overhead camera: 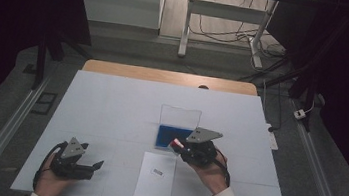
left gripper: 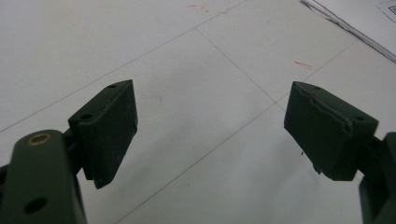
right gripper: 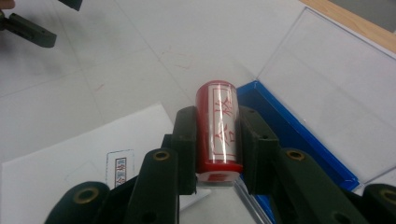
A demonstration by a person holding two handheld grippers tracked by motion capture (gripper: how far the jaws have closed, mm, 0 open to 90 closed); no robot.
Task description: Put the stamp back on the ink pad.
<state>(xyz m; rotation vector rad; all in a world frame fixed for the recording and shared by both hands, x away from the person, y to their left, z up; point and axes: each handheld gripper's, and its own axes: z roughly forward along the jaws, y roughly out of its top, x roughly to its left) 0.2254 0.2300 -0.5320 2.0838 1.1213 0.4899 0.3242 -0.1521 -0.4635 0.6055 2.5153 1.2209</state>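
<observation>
We see the right claw [right gripper: 215,154] clamped on a red stamp [right gripper: 218,128], held over the near edge of the blue case [overhead camera: 170,135] right of the paper [overhead camera: 155,177]. The left claw [left gripper: 210,135] stands wide and bare over the bench [overhead camera: 110,110], near left.

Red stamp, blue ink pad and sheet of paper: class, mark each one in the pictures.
red stamp [right gripper: 218,126], right gripper view, on its labelled side.
blue ink pad [overhead camera: 168,135], high view, on its blue surface.
sheet of paper [overhead camera: 154,186], high view, on its blank lower part.
</observation>
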